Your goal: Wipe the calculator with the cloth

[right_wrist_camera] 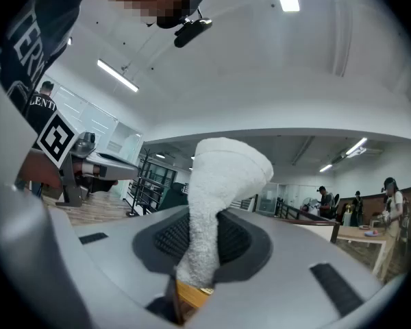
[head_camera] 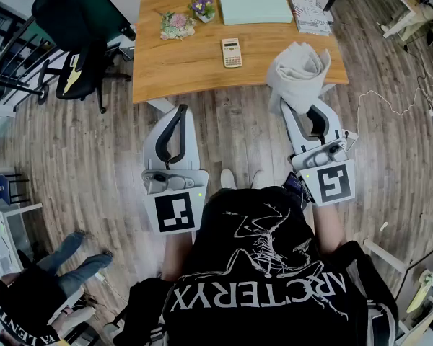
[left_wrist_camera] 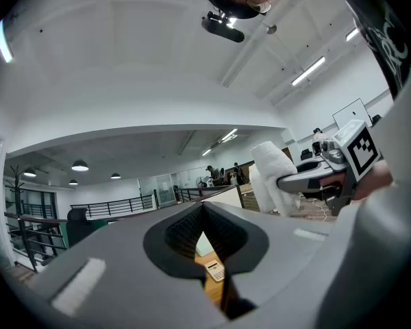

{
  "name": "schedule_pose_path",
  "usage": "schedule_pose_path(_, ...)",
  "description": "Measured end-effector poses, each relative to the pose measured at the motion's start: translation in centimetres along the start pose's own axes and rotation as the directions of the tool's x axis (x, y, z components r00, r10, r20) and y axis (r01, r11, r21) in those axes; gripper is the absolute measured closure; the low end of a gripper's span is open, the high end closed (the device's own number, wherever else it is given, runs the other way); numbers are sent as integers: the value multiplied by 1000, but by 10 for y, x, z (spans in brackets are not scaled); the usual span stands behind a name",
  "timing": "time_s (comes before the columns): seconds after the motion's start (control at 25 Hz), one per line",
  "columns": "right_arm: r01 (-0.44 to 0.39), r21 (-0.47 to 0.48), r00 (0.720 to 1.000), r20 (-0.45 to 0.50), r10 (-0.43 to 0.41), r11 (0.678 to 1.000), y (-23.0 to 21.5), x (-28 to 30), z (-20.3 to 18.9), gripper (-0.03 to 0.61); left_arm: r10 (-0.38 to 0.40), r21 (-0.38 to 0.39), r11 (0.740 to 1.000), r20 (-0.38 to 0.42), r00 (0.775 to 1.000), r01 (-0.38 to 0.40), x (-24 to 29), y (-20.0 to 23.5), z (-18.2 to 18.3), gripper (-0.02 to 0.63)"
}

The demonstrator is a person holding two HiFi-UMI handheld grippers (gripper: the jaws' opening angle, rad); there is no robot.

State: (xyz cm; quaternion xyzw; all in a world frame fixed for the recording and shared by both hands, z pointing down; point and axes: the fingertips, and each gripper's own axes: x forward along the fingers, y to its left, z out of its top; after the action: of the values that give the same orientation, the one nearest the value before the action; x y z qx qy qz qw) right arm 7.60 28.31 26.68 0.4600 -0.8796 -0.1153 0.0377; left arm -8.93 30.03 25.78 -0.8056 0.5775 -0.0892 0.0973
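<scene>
Clamping the bunched white terry cloth (head_camera: 299,74) tight in the right gripper (head_camera: 303,108) fingers, just over the near right corner of the long wooden worktop (head_camera: 173,71). Left gripper (head_camera: 179,114) fingers pressed together on nothing, short of the worktop's near edge. Small beige calculator (head_camera: 232,52) flat mid-worktop, long axis running near edge to far, display end seemingly far. Risk: light and unpinned, so likely to skid or spin under the wipe.

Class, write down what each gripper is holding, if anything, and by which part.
The right gripper pinches the white cloth at a bunched fold; the rest bulges past its jaws. The left gripper holds nothing.
</scene>
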Motion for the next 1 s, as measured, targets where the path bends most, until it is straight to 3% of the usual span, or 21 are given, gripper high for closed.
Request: schedule_pose_path(1.0, -15, -15, 1000, 25, 15, 1000, -29, 4, -2, 489, 20, 4, 1000, -28, 999, -20, 23, -15, 3, 604)
